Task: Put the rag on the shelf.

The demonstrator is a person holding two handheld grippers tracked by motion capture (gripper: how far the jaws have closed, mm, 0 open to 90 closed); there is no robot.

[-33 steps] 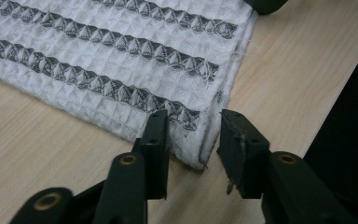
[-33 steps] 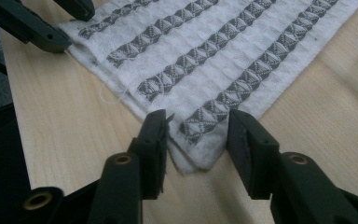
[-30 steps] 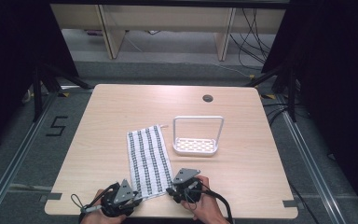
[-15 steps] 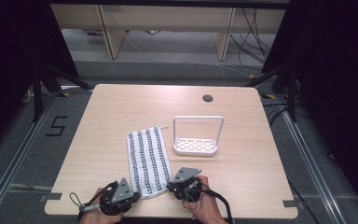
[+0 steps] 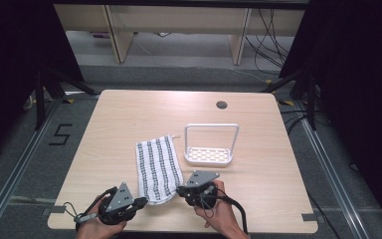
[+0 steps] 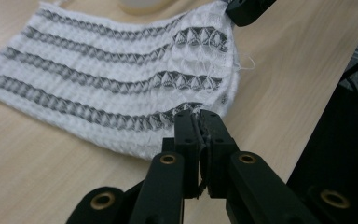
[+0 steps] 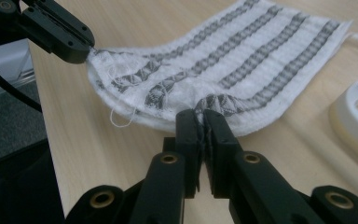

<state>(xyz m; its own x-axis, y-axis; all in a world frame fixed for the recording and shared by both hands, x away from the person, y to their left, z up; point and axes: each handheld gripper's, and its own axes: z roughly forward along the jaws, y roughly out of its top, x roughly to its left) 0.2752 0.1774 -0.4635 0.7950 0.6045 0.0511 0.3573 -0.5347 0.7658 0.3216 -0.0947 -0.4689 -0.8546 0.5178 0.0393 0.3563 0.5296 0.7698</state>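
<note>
From the high view, the striped cloth [image 5: 157, 168] lies a little left of the middle of the table [image 5: 129, 114], its far end near the white rack [image 5: 210, 148], its near end toward the front edge. The left gripper [image 5: 140, 201] sits at the cloth's near left corner, the right gripper [image 5: 180, 190] at its near right corner, each in a hand close to the front edge. That near end bulges up off the wood between the two. A round hole [image 5: 222, 105] shows by the far edge.

Over to the left gripper view: the left gripper [image 6: 200, 115] has just been closing and now its jaws are pressed together on the cloth's [image 6: 121, 70] corner, fabric pinched between the pads. The right gripper [image 6: 242, 9] bites the other corner at top.

Now the right gripper view: the right gripper [image 7: 202, 113] has likewise just been closing, jaws clamped tight on the cloth's [image 7: 242, 51] edge. The left gripper [image 7: 79, 49] grips the far corner, the hem sagging between them. The rack's [image 7: 354, 116] base shows at right.
</note>
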